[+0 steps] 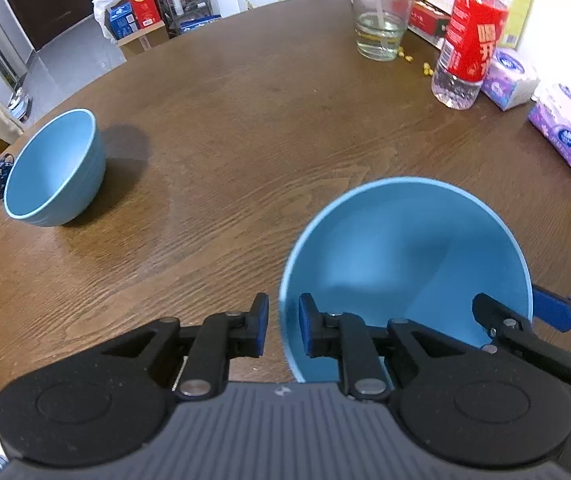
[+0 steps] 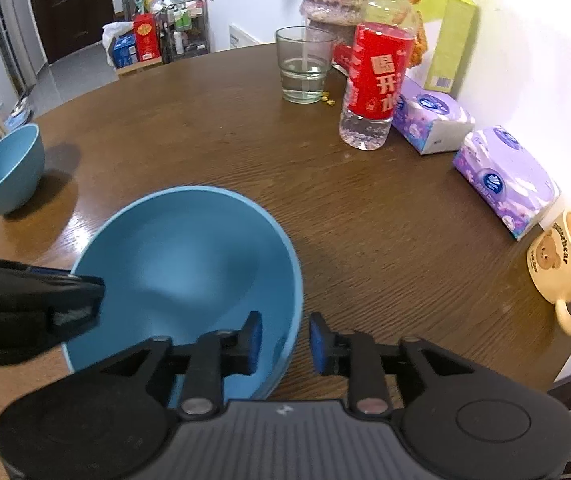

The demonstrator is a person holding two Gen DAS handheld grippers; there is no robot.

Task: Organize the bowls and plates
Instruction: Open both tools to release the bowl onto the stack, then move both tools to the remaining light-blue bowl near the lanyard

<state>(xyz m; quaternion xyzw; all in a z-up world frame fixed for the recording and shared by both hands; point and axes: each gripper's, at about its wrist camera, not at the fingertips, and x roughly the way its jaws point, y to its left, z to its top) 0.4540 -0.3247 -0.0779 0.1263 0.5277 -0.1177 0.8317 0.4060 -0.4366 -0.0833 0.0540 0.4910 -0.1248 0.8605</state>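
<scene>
While broad bare wood lies open ahead on the table (image 1: 245, 128), both the left gripper (image 1: 283, 326) and right gripper (image 2: 286, 340) straddle opposite rims of the empty near bowl (image 2: 189, 264), jaws slightly parted, gripping nothing; the far bowl (image 1: 55, 168), also empty, sits by the left edge.

Left gripper (image 1: 283, 326) fingers slightly apart; right gripper (image 2: 285, 342) fingers wider apart; both angled down.
</scene>
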